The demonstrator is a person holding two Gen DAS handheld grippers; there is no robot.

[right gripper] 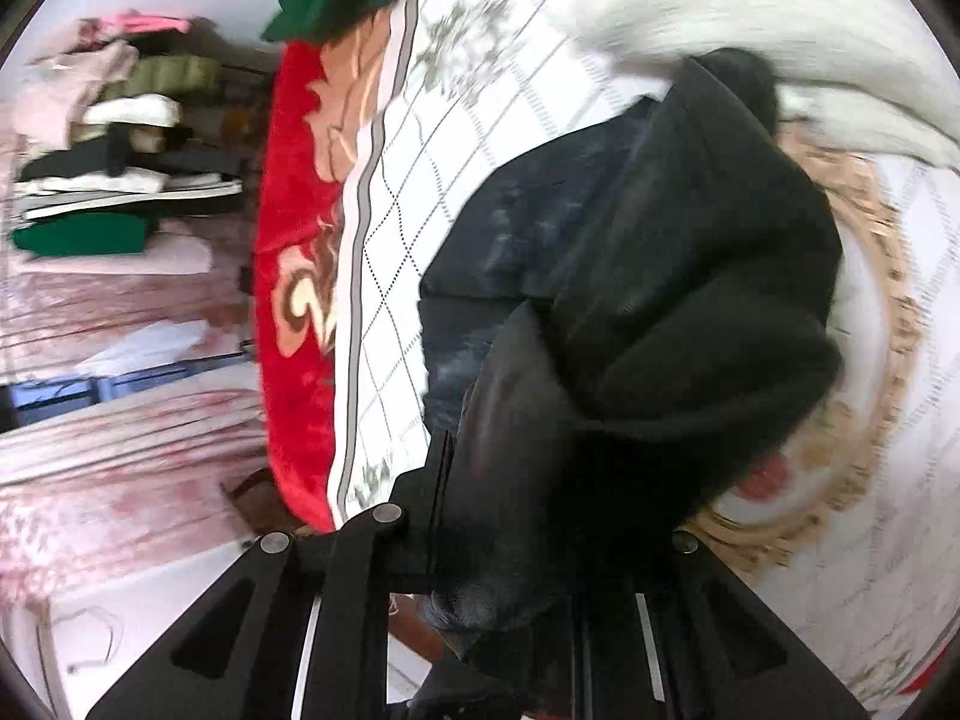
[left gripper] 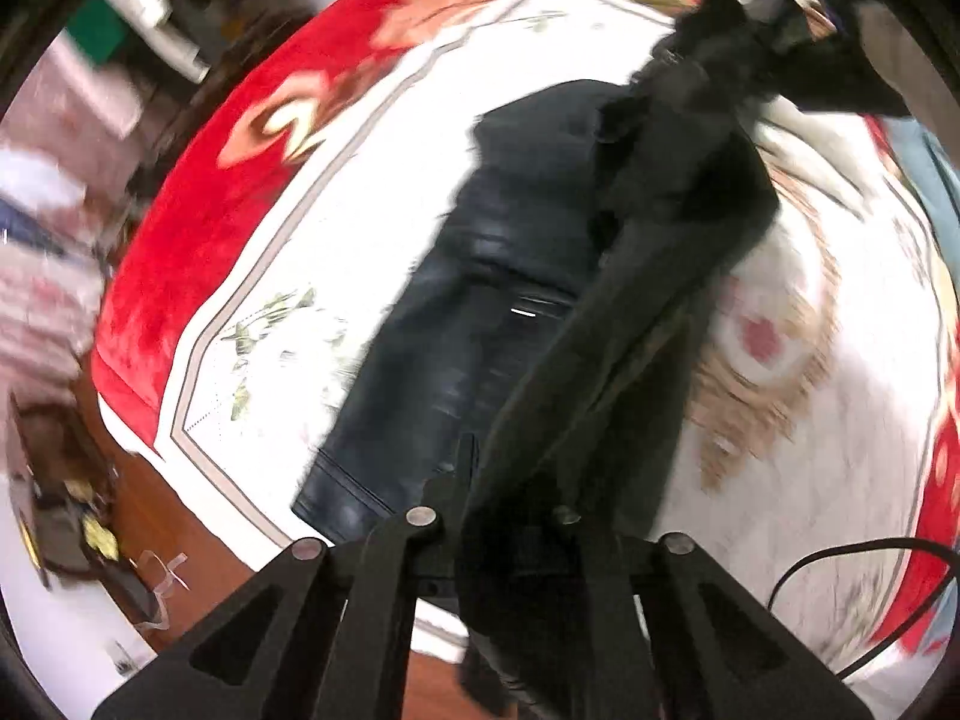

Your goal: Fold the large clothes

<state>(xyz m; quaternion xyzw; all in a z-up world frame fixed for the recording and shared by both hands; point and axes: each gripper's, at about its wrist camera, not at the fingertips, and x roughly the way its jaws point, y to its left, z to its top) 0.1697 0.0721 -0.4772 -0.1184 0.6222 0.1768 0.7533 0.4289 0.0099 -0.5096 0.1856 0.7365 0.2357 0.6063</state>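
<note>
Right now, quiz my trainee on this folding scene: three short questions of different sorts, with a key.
1. True or false: the left claw is shut on the black garment.
2. Multiple choice: the garment hanging from the right claw is A) green, B) black, C) white.
3. Fill in: the dark jeans lie on a blanket whose border is ____.

Key: 1 true; 2 B; 3 red.

dark garment between left fingers
</note>
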